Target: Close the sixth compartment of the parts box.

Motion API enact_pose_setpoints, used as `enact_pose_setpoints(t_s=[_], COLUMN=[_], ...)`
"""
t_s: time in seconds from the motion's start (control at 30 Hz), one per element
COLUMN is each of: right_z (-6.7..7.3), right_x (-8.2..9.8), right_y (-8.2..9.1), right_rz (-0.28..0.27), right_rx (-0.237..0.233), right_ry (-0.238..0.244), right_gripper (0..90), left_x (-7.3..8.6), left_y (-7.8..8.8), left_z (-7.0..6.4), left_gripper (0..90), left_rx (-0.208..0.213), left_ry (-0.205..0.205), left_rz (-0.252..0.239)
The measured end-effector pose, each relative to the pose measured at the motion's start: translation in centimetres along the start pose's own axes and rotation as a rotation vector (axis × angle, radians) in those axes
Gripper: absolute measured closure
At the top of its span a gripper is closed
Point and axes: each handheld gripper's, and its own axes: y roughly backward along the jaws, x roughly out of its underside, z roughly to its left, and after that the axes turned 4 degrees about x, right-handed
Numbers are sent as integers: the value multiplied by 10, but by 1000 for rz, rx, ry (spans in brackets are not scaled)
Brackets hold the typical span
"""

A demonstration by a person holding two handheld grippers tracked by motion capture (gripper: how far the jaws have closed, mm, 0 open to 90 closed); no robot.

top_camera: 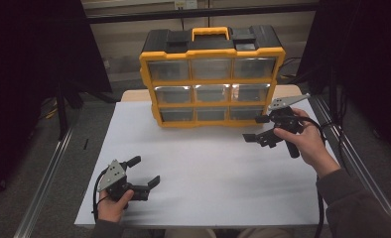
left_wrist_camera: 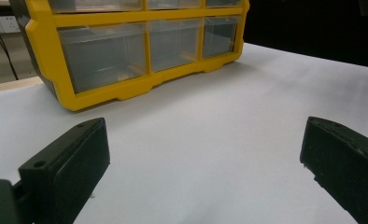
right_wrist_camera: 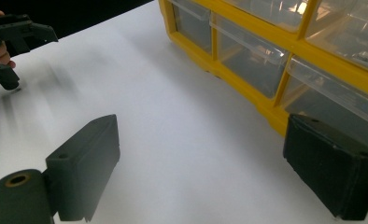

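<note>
A yellow and black drawer cabinet [top_camera: 212, 74] with several clear drawers stands at the far middle of the white table [top_camera: 208, 168]. My left gripper [top_camera: 145, 171] rests low at the near left, open, with only bare table between its jaws [left_wrist_camera: 205, 140]; the cabinet [left_wrist_camera: 126, 88] is well ahead of it. Held above the table at the right, my right gripper [top_camera: 253, 128] is open and holds nothing, just in front of the cabinet's bottom right drawer. In the right gripper view its jaws [right_wrist_camera: 203, 140] frame bare table, with the cabinet [right_wrist_camera: 266, 70] close on the right.
A metal rail [top_camera: 44, 183] runs along the table's left side and another [top_camera: 352, 158] along its right. Dark curtains hang on both sides. The other hand and its gripper [right_wrist_camera: 14, 32] appear far off in the right gripper view.
</note>
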Motion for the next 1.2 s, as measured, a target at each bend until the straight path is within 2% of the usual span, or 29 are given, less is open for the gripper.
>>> enact_pose_setpoints(t_s=[0.1, 0.6, 0.63, 0.67, 0.7, 0.73, 0.83, 0.87, 0.9, 0.97, 1.0, 1.2], right_z=[0, 2, 2, 2, 2, 2, 1, 1, 1, 1, 2, 6], right_x=[5, 29, 31, 33, 35, 37, 43, 46, 48, 52, 54, 67], right_y=[1, 2, 3, 3, 3, 4, 6, 7, 8, 9, 10, 13], right_rz=[-4, -21, -20, -23, -23, -23, -35, -40, -48, -53, -56, -87], right_rx=[-2, 8, 7, 8, 5, 7, 7, 9, 7, 10, 8, 22], right_ry=[-5, -7, -10, -13, -14, -14, -28, -30, -36, -41, -43, -39], right_gripper=[109, 111, 111, 111, 111, 111, 111, 111, 111, 111, 111, 109], left_x=[0, 0, 0, 0, 0, 0, 0, 0, 0, 0, 0, 0], left_y=[-1, 0, 0, 0, 0, 0, 0, 1, 1, 0, 0, 0], left_z=[-1, -1, 1, -1, -1, 1, 1, 0, 1, 0, 1, 1], left_gripper=[15, 15, 15, 15, 15, 15, 15, 15, 15, 15, 15, 15], left_rx=[0, 1, 27, 1, -1, 26, 27, -2, 0, -1, 27, 24], left_ry=[11, 9, 8, 8, 8, 8, 4, 3, -7, 10, 8, -1], left_rz=[-8, -2, -8, -2, -2, -5, -4, 2, 10, -3, -10, -4])
